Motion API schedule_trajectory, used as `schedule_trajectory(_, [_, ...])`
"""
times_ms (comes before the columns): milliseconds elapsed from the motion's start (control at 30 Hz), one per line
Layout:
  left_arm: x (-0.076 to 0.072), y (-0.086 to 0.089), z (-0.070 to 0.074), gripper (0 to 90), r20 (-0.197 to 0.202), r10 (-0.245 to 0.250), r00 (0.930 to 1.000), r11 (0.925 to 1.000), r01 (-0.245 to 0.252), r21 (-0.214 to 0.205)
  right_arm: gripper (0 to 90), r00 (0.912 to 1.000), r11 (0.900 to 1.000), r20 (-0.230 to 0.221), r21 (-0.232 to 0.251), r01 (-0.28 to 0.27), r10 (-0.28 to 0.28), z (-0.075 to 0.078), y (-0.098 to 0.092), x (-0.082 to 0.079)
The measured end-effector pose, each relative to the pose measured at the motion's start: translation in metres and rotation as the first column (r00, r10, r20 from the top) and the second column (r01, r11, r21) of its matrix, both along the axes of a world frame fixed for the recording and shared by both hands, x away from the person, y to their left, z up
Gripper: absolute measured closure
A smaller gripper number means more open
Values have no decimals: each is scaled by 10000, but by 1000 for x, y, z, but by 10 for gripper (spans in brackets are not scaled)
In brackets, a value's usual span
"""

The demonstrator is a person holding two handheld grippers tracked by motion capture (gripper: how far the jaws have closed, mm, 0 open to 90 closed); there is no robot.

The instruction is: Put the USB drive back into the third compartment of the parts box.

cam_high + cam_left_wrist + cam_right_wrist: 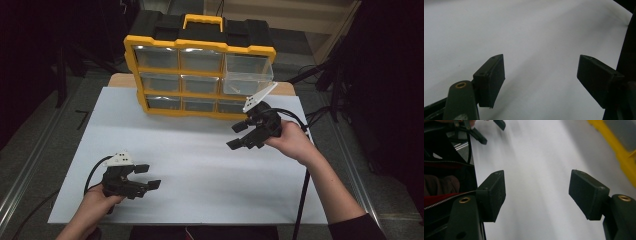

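**Asker:** Right gripper (239, 134) first, from the high view: what is it doing?

**Describer:** It hangs above the white table sheet (200, 165), just in front of a yellow-framed organizer cabinet (199, 45) with clear drawers. Its jaws are spread apart and pinch nothing. One drawer (248, 75), at the upper right of the cabinet, is pulled out toward the person; the other drawers sit flush. I cannot make out whether anything lies inside it.

**Asker:** And the other hand?

**Describer:** The left gripper (148, 176) rests low at the near left of the sheet, well apart from the cabinet, jaws also spread and empty.

**Asker:** What does the left gripper view add?

**Describer:** Two black pads stand wide apart over the bare white sheet (529, 32), with nothing between them.

**Asker:** The right gripper view?

**Describer:** Again two black pads held wide, with white sheet (536, 182) between them. A strip of the cabinet's yellow frame (621, 152) crosses the upper right corner. At the upper left, the left gripper (491, 131) shows far off. The frame is blurred.

**Asker:** So how far along is the work?

**Describer:** My judgement: the drawer is already open, and no loose item is visible on the table. What remains, whether filling it or pushing it shut, has not begun, since neither gripper touches the drawer.
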State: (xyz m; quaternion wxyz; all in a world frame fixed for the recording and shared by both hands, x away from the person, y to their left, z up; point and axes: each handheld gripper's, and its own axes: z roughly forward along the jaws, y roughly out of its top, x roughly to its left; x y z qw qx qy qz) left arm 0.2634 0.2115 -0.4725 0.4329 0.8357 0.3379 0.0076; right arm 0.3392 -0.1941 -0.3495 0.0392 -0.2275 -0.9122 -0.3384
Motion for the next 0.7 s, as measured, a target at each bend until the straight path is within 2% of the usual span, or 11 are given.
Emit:
schedule_trajectory(100, [0,0,0,238,0,-11,10000,10000,11,0,278,9998,10000,-156,-35,83,-84,-11,3,-3])
schedule_trajectory(167, [0,0,0,237,19,-18,10000,10000,18,8,277,9998,9999,-186,125,55,-53,-19,4,-4])
schedule_trajectory(300, [0,0,0,237,9,-19,10000,10000,19,12,277,9996,9998,-221,49,197,-196,-32,6,-9])
schedule_trajectory(633, [0,0,0,238,-5,27,10000,10000,-27,-11,272,9957,9968,-496,117,795,-788,-61,0,-23])
schedule_trajectory(700, [0,0,0,238,4,32,10000,10000,-32,-9,272,9952,9961,-441,101,874,-869,-66,-1,-27])
